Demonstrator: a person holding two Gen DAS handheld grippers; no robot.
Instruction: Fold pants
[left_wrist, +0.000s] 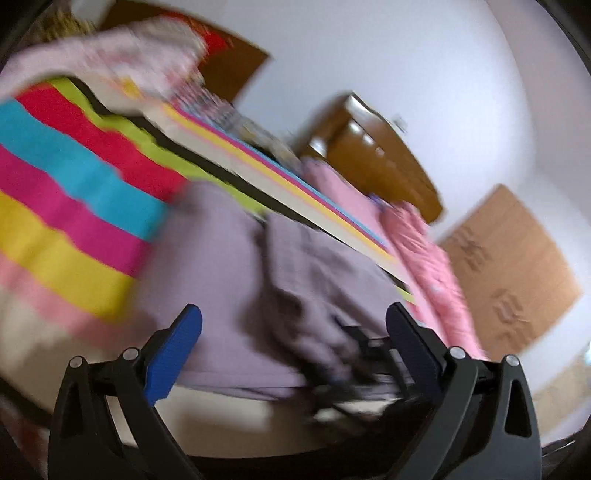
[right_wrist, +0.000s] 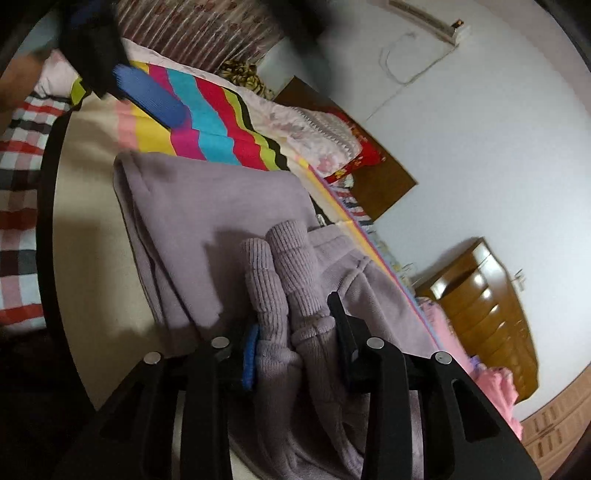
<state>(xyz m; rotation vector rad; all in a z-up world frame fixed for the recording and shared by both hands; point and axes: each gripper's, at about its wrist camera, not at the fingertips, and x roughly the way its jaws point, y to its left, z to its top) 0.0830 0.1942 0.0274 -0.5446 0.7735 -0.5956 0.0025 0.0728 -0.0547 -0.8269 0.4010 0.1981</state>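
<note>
While clamping pants (right_wrist: 207, 206), right hand-held gripper (right_wrist: 295, 332).

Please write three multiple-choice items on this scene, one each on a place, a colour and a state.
1. Where do the pants lie?
A. on the bed
B. on the dresser
C. on the floor

2. What colour are the pants?
A. green
B. lilac
C. black

3. What does the right gripper hold?
A. nothing
B. a pillow
C. the ribbed cuffs

Answers: 1 A, they lie on the cream sheet beside the striped blanket. 2 B, the cloth is pale lilac in both views. 3 C, the cuffs sit between its fingers, while the left gripper is open.
</note>
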